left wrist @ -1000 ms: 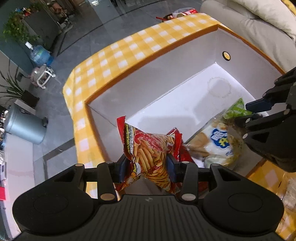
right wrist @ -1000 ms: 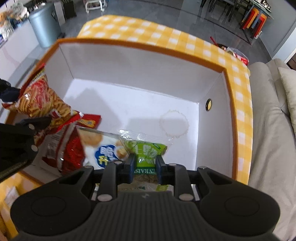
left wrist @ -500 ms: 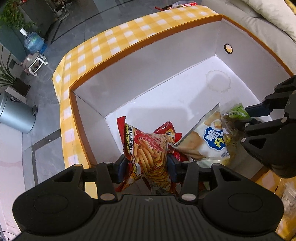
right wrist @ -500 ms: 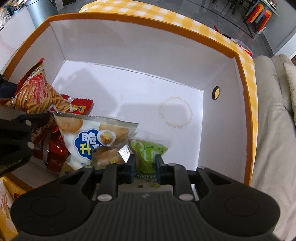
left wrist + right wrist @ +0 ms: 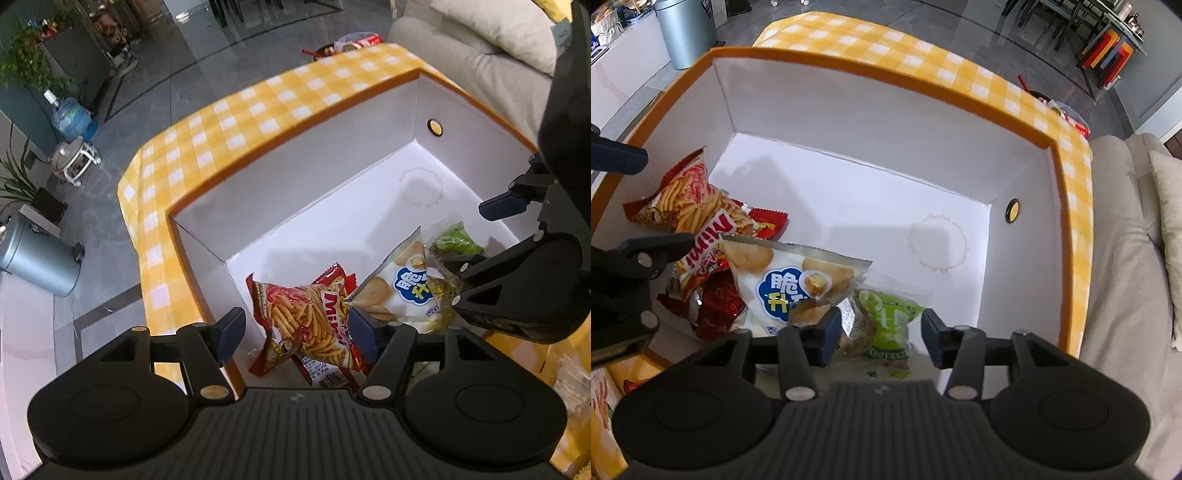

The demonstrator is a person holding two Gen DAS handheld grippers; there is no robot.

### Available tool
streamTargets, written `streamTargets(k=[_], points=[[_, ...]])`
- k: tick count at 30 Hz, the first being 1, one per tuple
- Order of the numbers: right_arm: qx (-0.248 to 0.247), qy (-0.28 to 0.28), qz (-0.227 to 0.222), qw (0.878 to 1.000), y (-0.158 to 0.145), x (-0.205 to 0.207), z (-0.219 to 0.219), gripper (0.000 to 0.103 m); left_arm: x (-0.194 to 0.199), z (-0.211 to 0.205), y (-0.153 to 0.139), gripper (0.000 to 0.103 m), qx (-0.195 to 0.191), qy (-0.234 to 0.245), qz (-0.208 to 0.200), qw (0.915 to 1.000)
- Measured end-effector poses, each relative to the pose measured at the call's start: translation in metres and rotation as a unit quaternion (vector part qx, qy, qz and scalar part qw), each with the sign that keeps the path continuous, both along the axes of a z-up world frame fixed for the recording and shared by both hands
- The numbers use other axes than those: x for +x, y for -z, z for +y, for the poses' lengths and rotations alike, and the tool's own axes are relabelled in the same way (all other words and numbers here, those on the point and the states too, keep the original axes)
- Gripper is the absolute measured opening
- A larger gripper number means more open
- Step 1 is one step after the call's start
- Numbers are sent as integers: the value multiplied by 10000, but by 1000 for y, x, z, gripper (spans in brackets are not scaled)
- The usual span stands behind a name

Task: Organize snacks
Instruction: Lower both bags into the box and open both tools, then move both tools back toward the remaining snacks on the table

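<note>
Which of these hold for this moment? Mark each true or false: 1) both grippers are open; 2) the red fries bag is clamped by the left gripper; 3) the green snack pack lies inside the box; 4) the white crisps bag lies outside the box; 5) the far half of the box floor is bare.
1) True: the left gripper and right gripper both have their jaws spread.
2) False: the red fries bag sits between the spread jaws, not clamped.
3) True: the green snack pack lies inside the box.
4) False: the white crisps bag lies inside the box, between the other two.
5) True: only a ring-shaped mark shows there.
</note>
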State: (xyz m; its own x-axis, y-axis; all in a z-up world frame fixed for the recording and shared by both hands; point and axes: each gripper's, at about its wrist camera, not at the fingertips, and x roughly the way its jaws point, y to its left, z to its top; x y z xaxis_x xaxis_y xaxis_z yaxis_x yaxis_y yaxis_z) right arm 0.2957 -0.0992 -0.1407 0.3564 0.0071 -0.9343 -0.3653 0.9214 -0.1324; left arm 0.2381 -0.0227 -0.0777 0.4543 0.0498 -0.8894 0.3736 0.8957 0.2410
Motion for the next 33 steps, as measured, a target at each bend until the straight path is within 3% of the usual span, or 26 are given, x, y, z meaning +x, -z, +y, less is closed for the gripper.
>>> streamTargets(k=[9, 19, 30, 33], points=[[317, 169, -363, 9987, -35, -21, -6, 66, -23, 4, -27, 76, -68, 92, -317, 9994], [792, 418, -659, 9938, -58, -79, -17, 70, -67, 18, -55, 76, -231, 189, -522, 9982], [1196, 628, -802, 9876, -65, -149, -32, 76, -122, 21, -62, 77, -899, 125, -424, 9950], [1342, 720, -794, 9851, -63, -167, -39, 86, -135, 24, -60, 77, -1091, 74, -316, 9935]])
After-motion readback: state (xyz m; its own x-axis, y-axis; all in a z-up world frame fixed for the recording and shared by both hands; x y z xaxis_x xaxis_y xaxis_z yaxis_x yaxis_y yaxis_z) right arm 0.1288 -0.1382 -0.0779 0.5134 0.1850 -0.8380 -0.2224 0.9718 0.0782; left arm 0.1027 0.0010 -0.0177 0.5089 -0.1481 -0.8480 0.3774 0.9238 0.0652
